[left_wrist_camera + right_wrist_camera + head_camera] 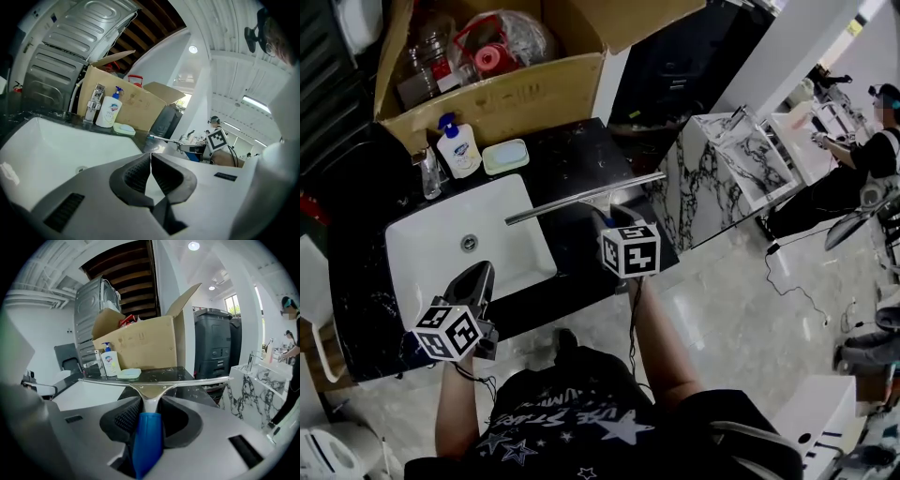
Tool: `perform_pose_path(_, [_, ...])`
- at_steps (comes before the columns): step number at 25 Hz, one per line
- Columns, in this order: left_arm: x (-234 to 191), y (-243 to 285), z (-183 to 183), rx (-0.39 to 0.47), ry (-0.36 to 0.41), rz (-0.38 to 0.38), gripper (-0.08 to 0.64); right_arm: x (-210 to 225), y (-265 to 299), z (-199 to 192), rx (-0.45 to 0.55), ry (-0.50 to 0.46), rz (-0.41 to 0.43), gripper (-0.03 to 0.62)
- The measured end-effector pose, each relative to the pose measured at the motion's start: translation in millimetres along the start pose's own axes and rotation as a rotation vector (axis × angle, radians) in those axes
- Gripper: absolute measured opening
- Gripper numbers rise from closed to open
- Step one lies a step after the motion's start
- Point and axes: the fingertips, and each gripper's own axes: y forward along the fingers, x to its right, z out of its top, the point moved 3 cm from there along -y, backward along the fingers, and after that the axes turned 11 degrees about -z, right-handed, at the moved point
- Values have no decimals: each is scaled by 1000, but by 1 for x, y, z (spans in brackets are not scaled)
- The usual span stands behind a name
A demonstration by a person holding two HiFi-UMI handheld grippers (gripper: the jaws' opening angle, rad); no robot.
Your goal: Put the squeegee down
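My right gripper (616,221) is shut on the blue handle of the squeegee (581,199). The long metal blade hangs level over the black counter (581,150), just right of the white sink (422,244). In the right gripper view the blue handle (147,437) sits between the dark pads (123,420), and the blade (154,381) stretches across in front. My left gripper (478,274) is over the sink's front edge; its jaws (151,157) are shut with nothing in them. The squeegee blade (161,138) shows small at the right of the left gripper view.
A soap bottle (457,147), a green soap dish (504,156) and a tap (429,173) stand behind the sink. An open cardboard box (516,94) with jars fills the back. A marble-patterned unit (736,159) stands to the right, with a person (872,155) beyond it.
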Motion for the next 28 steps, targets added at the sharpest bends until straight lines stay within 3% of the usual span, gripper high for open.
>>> perform_pose_path(13, [-40, 57, 16, 7, -45, 71, 23, 12, 113, 20, -105, -25, 2, 143])
perform_pose_path(28, [-43, 75, 7, -16, -79, 83, 23, 16, 139, 13, -175, -56, -5, 143])
